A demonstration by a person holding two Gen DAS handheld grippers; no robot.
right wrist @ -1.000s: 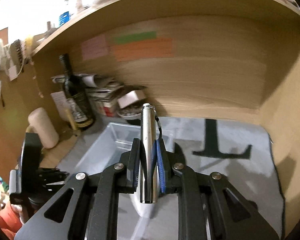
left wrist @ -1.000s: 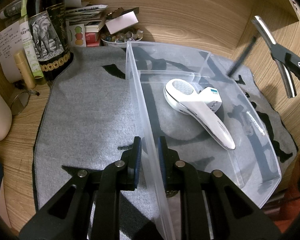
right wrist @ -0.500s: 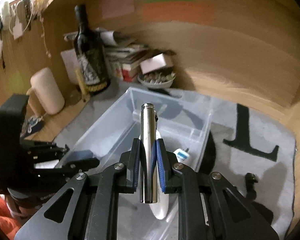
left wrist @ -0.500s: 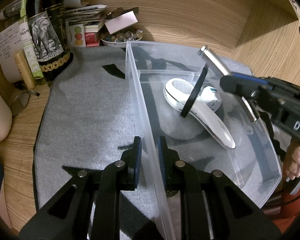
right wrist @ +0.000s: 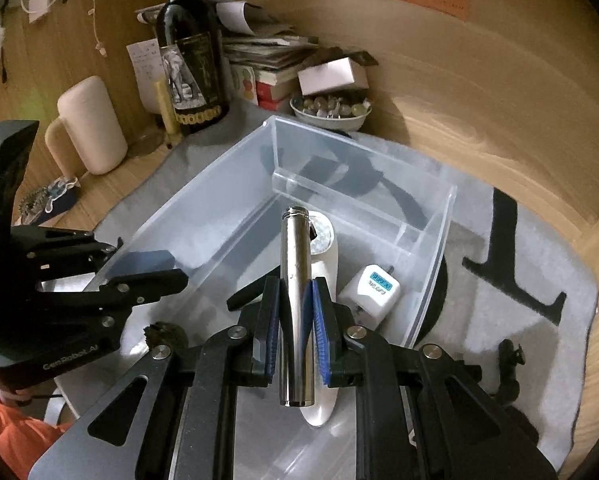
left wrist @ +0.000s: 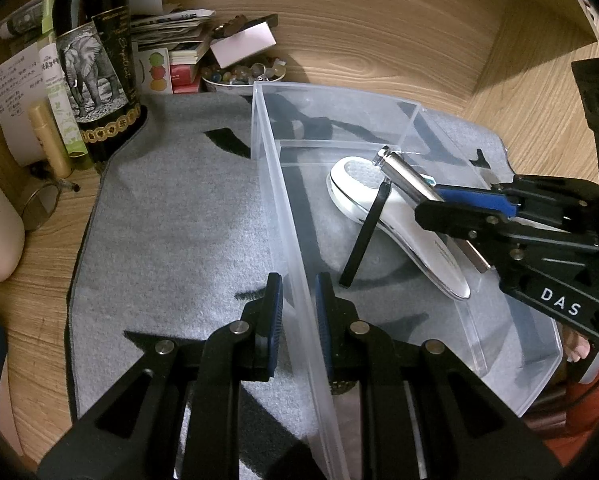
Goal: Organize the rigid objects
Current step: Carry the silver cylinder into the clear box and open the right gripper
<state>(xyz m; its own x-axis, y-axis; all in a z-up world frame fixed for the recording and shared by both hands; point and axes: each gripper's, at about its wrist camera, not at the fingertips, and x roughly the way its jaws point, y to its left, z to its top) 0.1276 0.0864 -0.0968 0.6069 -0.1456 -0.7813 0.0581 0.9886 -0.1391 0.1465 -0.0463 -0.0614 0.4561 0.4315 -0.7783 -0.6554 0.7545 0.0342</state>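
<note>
Since a second ago our right gripper (right wrist: 295,320) has swung in from the far right edge of the left wrist view to hang over the clear plastic bin (left wrist: 283,216), carrying the metal cylinder (right wrist: 295,292) with it, while our left gripper (left wrist: 297,312) has not shifted. We have the right fingers closed snugly on the cylinder about midway along its length, so both ends stick out past the pads. The left fingers are nearly closed astride the bin's long side wall, one inside and one outside; whether they actually pinch the wall we cannot tell. The cylinder is above the bin's larger compartment, over the white handheld device (left wrist: 383,216) lying on the bin floor, and not yet touching anything below. Its long axis runs along the gripper fingers, ringed end (left wrist: 381,157) pointing forward toward the bin's inner divider (right wrist: 339,196) and the back wall, with a black strap (left wrist: 363,236) dangling from it. As for progress, we judge two items already stowed: the white device and a small white charger block (right wrist: 373,288) beside it. The cylinder is held over the bin but not released, so lowering and letting go remain
</note>
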